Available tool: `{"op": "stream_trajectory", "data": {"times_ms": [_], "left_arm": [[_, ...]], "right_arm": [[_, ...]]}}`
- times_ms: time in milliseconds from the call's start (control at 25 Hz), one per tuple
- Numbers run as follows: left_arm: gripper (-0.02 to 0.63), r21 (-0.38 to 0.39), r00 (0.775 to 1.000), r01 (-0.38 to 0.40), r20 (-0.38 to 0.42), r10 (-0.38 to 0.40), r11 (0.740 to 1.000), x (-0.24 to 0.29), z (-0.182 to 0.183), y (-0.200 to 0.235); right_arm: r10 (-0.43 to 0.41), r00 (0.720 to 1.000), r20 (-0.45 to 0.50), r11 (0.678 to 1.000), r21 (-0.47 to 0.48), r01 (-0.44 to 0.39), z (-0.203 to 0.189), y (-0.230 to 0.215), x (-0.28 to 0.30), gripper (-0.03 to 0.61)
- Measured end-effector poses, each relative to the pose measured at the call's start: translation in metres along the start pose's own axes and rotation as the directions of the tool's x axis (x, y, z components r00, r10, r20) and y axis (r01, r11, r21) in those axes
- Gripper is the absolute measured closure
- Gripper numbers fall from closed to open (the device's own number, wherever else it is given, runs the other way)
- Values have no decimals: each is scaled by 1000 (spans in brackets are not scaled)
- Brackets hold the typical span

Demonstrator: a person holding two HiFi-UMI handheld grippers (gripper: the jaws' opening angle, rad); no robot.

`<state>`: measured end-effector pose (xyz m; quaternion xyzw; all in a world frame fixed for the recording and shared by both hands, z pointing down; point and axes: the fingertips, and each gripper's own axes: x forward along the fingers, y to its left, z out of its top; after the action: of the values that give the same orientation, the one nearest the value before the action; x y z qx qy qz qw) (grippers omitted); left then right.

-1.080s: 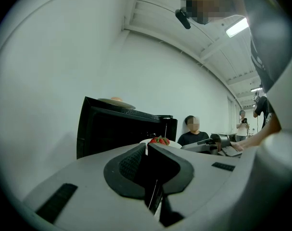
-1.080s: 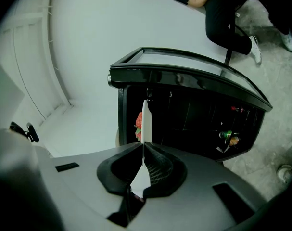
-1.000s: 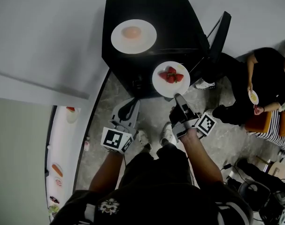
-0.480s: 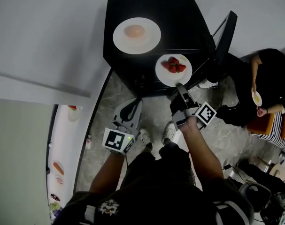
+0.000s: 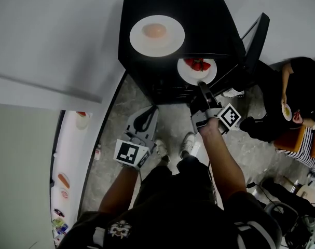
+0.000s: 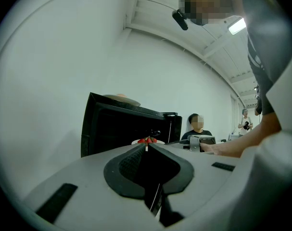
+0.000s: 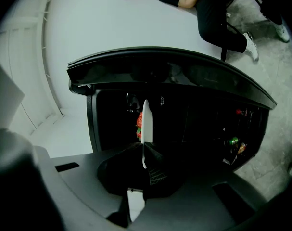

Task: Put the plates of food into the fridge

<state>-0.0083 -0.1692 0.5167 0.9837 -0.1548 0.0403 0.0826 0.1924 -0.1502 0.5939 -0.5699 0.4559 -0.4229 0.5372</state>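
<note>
Black fridge (image 5: pixel 199 4), white plate (image 5: pixel 194 77) (red strawberries (image 5: pixel 199 64)), grey speckled floor (image 5: pixel 170 119)

plate (image 5: pixel 197 75) far half hidden, under fridge top (image 5: pixel 211 19)

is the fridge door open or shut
Open: the door stands swung out from the fridge, and the right gripper view shows its dark inside.
</note>
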Motion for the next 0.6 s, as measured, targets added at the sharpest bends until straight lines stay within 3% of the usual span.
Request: {"op": "stream_trajectory", "data": {"times_ms": [600], "left_arm": [[581, -23, 999, -33, 8, 34, 999, -7, 0, 11]], "right_arm": [[-7, 999, 51, 1000, 8, 6, 14, -8, 29, 547]]}}
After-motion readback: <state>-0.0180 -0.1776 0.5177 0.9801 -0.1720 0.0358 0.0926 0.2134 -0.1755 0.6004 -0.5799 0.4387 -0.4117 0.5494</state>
